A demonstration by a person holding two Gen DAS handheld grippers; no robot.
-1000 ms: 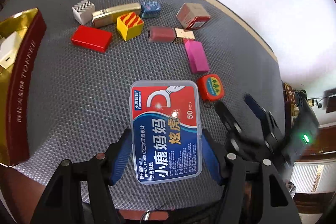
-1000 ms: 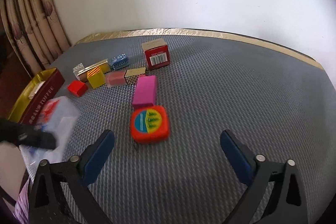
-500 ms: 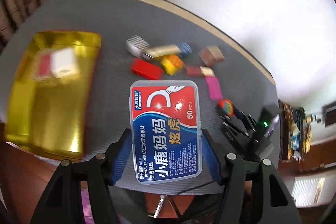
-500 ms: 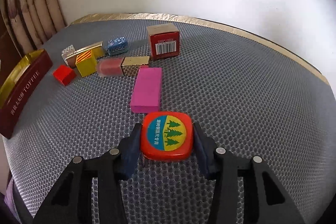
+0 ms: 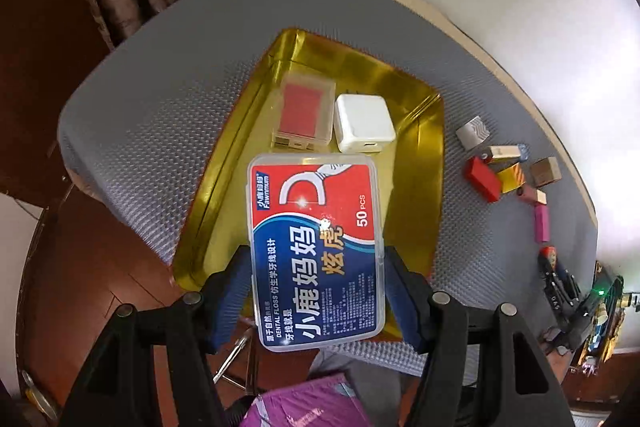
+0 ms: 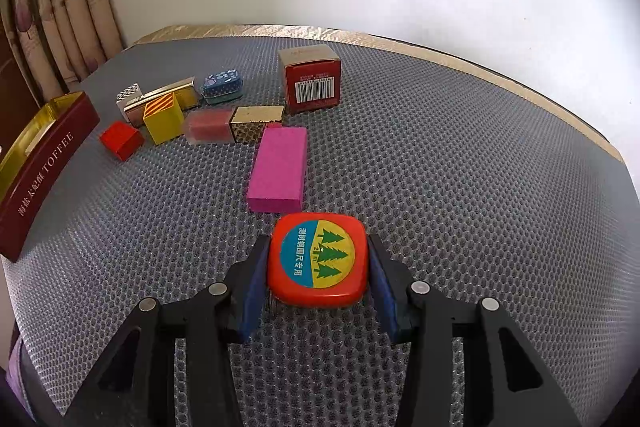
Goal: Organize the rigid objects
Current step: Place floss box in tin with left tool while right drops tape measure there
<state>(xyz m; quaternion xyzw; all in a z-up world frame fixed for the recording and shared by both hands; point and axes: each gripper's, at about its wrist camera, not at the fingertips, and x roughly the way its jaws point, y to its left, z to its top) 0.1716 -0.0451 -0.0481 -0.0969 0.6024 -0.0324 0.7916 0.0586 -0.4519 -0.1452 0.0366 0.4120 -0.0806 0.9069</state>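
Left tongs (image 5: 318,301): clamped on clear plastic dental floss box (image 5: 316,251), above gold tin tray (image 5: 416,163) ahead, for deposit.
Right tongs (image 6: 318,283): closed around orange tape measure (image 6: 318,265), on grey counter (image 6: 460,187), for lifting.

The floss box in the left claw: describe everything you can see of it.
The floss box is a flat, clear plastic rectangular case with rounded corners. Its red, white and blue label reads "DENTAL FLOSS" and "50 PCS" beside Chinese characters and a floss-pick drawing. It looks closed. The left claw grips its long sides near the near end, label facing the camera, above the gold tin, touching nothing else visible.
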